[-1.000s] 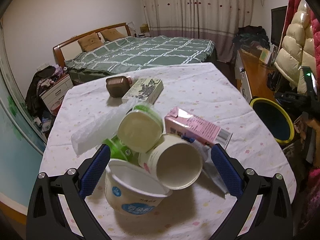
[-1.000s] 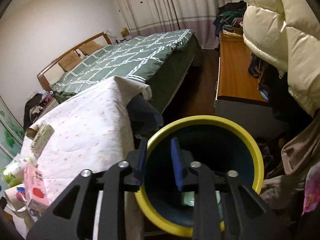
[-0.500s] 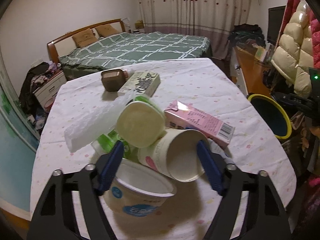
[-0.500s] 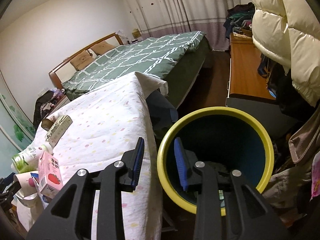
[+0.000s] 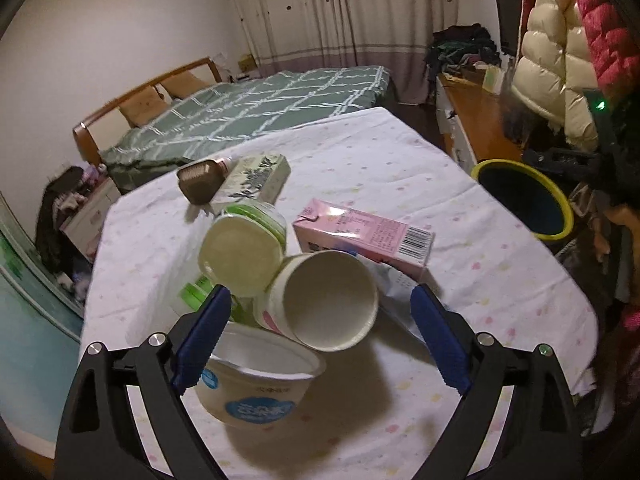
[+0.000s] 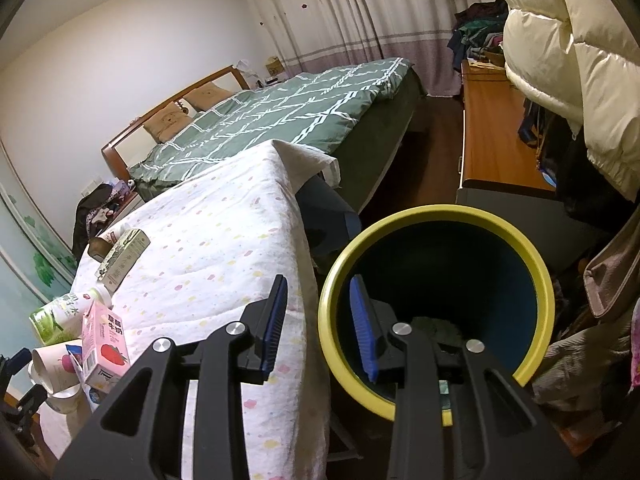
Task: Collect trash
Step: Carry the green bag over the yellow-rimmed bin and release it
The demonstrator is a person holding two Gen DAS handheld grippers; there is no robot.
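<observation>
Blue pads line your left gripper (image 5: 320, 340), whose jaws stand spread wide on either side of a heap of trash on the worktop (image 5: 400, 168), which wears a white cloth with pastel dots. Between the pads, at the centre of the left wrist view, a paper cup (image 5: 326, 300) lies on its side with its mouth facing you. Just below it, at 6 o'clock, a white tub with a blue label (image 5: 256, 384) sits upright, its rim touching the left pad. At 11 o'clock from the cup, a green-and-white bottle (image 5: 240, 248) shows its pale base and leans against the cup. At 2 o'clock, a pink milk carton (image 5: 364, 236) lies flat, touching the cup's rim. Farther up the worktop, at 12 o'clock, a brown bottle (image 5: 200, 180) and a green-printed box (image 5: 258, 178) lie side by side, well apart from the heap.

Your right gripper (image 6: 320, 320) hovers at the worktop's edge. Its jaws are parted with nothing between them; the left pad is over the cloth and the right pad is over the mouth of the yellow-rimmed bin (image 6: 540, 280), which stands on the floor just beside the worktop. Something pale lies at the bin's dark bottom, too dim to tell. In that view the pink milk carton appears at 8 o'clock, standing among the heap.
</observation>
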